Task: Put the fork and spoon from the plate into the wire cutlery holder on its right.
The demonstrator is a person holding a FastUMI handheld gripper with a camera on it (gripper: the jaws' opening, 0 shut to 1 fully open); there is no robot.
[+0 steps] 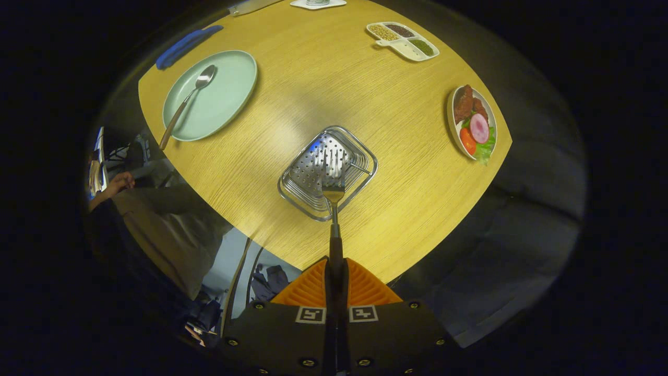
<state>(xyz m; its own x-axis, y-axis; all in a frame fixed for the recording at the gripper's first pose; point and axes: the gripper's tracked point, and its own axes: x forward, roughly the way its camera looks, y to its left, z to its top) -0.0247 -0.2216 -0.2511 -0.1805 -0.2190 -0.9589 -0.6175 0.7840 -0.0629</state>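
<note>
Right now the tool [336, 284] is clenched on the fork [333, 209]. Its 2 orange fingers [365, 290] squeeze the dark handle from both sides, so the fork cannot slip. The fork sticks straight out ahead of the fingers, with its prongs pointing away.

Just ahead, the prongs hang over the wire cutlery holder [327, 172]. It is a square basket of bent wire with a shiny floor full of little holes. The fork looks lined up with the open top, most likely so it can drop in. I cannot tell if the prongs touch the basket yet.

The holder stands on the worktop [313, 94], which is yellow wood.

Farther off, beyond the holder, is the plate [211, 94]. It is pale green. The spoon [188, 102] lies on it, with its bowl on the plate and its brown handle poking out over the rim. So I think 1 thing is nearly done and 1 is left.

Off to the other side, a dish of food [472, 122] sits near the edge. Farther back is a tray [403, 40] with 3 small parts holding beans. A blue thing [187, 46] lies past the plate.
</note>
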